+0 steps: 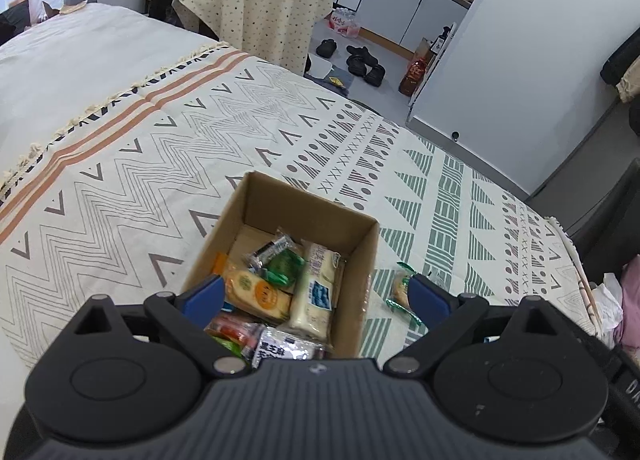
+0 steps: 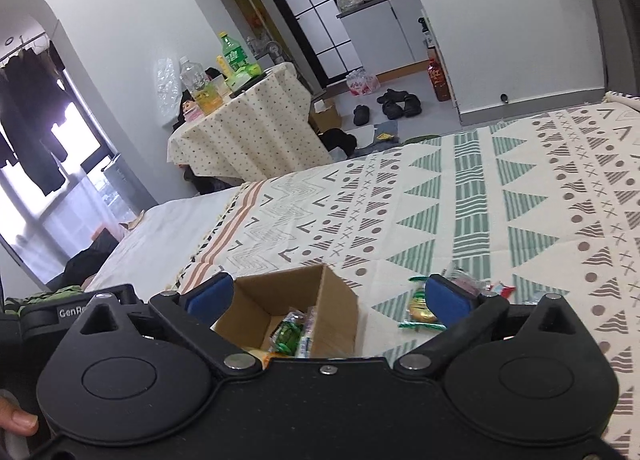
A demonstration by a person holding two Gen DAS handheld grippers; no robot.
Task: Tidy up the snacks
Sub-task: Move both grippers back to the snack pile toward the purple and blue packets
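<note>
An open cardboard box (image 1: 362,260) sits on the patterned bedspread and holds several wrapped snacks, among them a white bar (image 1: 316,288) and a round orange-labelled cracker pack (image 1: 256,294). My left gripper (image 1: 316,294) hovers over the box, open, nothing between its blue pads. A green-edged snack packet (image 1: 400,292) lies on the spread just right of the box. In the right wrist view the same box (image 2: 336,308) lies low between the fingers of my right gripper (image 2: 330,298), which is open and empty. A green-edged packet (image 2: 420,310) and more packets (image 2: 468,284) lie right of the box.
The patterned bedspread (image 1: 200,147) covers a bed; its far edge drops to a grey floor with shoes (image 1: 362,63). A round table with a dotted cloth (image 2: 244,127) holds bottles beyond the bed. A thumb (image 2: 18,422) shows at the lower left of the right wrist view.
</note>
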